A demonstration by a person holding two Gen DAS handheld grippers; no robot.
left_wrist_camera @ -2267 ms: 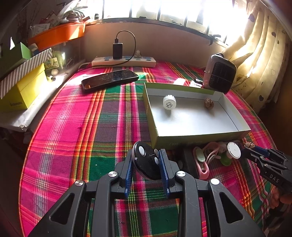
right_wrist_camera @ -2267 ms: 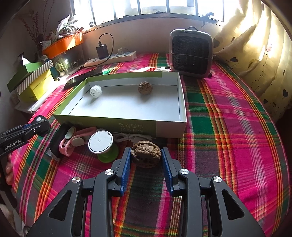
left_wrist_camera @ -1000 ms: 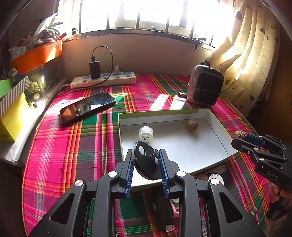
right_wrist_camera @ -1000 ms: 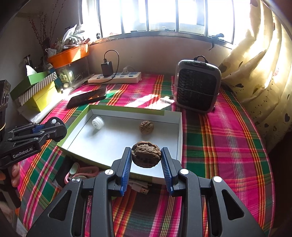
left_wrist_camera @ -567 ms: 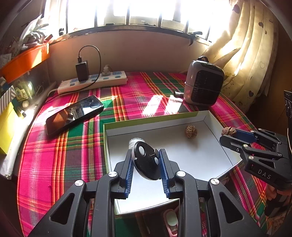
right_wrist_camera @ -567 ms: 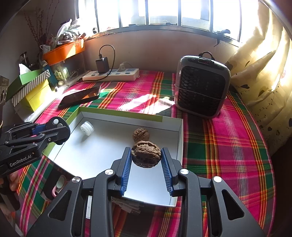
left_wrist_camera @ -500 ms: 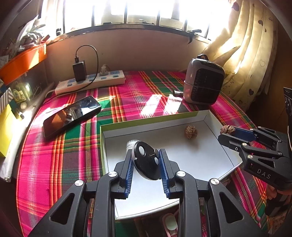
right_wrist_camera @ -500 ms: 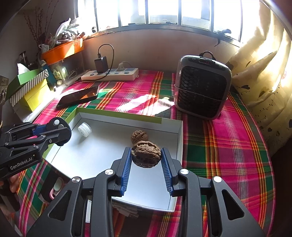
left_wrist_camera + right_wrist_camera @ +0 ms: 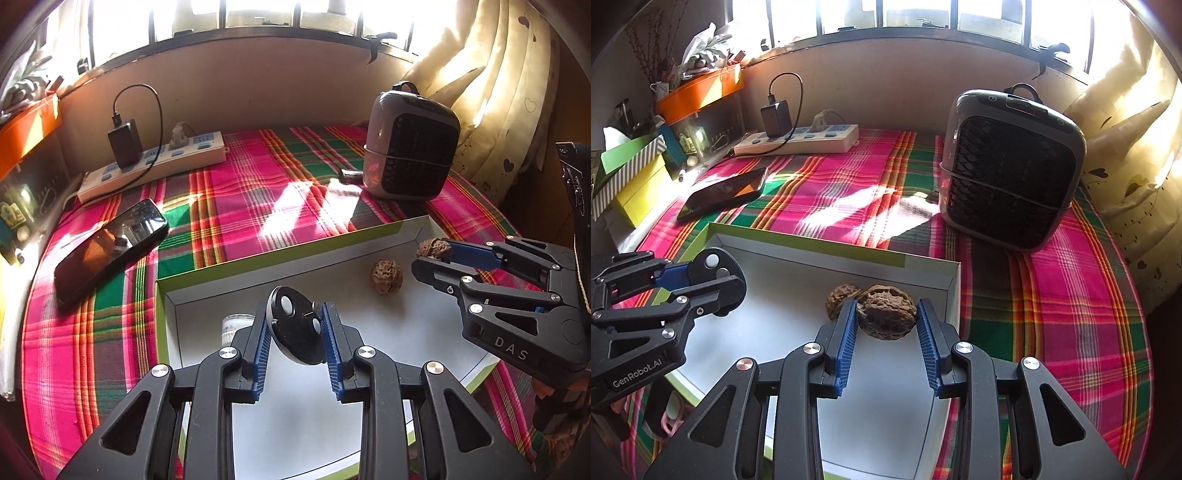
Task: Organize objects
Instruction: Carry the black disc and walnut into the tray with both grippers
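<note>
1. Wrinkled brown walnut (image 9: 887, 311) is clamped in the right gripper (image 9: 886, 325) above the shallow white cardboard tray (image 9: 925, 274), near its far right corner.
2. Left gripper (image 9: 296, 334) clamps a black round disc (image 9: 295, 330) over the tray's far left corner; bare floor lies between them.

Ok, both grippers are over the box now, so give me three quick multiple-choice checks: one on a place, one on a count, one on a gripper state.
1. Where does the phone lie?
A. inside the box
B. on the plaid cloth, outside the box
C. on top of the heater

2. How many walnuts show in all?
A. one
B. two
C. four

3. What is the left gripper doing?
A. standing open
B. shut on a walnut
C. shut on the black disc

Answers: 1 B, it rests on the plaid cloth left of the box. 2 B, the loose walnut on the box floor and the held walnut in the right gripper. 3 C, its pads clamp the disc's edges.
</note>
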